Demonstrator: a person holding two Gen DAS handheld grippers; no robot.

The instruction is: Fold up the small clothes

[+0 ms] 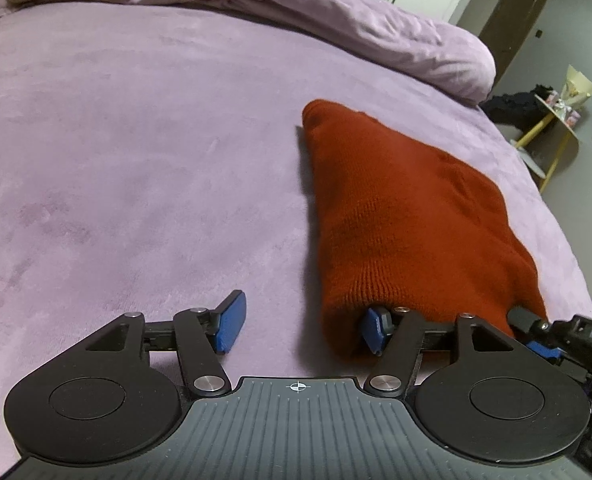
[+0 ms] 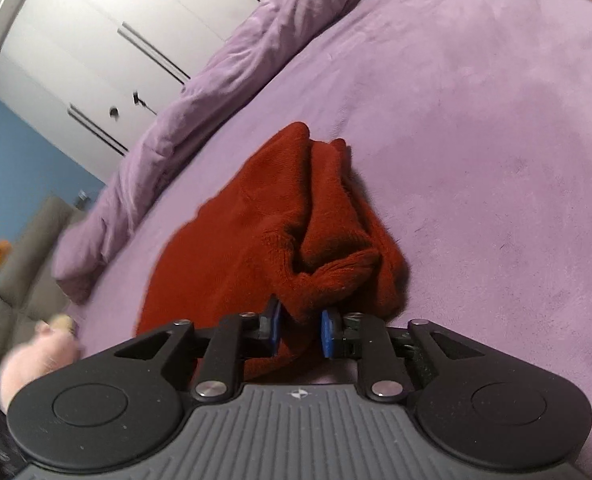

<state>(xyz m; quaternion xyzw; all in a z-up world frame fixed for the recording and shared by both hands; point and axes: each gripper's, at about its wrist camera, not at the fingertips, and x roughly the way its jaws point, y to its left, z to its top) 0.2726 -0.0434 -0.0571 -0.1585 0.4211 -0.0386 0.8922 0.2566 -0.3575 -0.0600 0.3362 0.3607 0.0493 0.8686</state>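
The left gripper [image 1: 301, 326] stands wide open on the purple bedsheet [image 1: 136, 160], its right pad tucked against the near edge of the rust-red knit sweater [image 1: 407, 216], its left pad on bare sheet. The right gripper [image 2: 300, 330] is narrowed onto a bunched fold of the sweater [image 2: 296, 216], lifting that corner off the bed beside the rumpled duvet [image 2: 184, 120].

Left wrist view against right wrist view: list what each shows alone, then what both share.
Only the left wrist view: the left gripper, open, its right finger at the garment's near edge, and a yellow-legged side table. Only the right wrist view: the white wardrobe, the blue wall, and the bunched hem pinched by the right gripper. Both: the red knit garment, the purple bedsheet and the rolled duvet.
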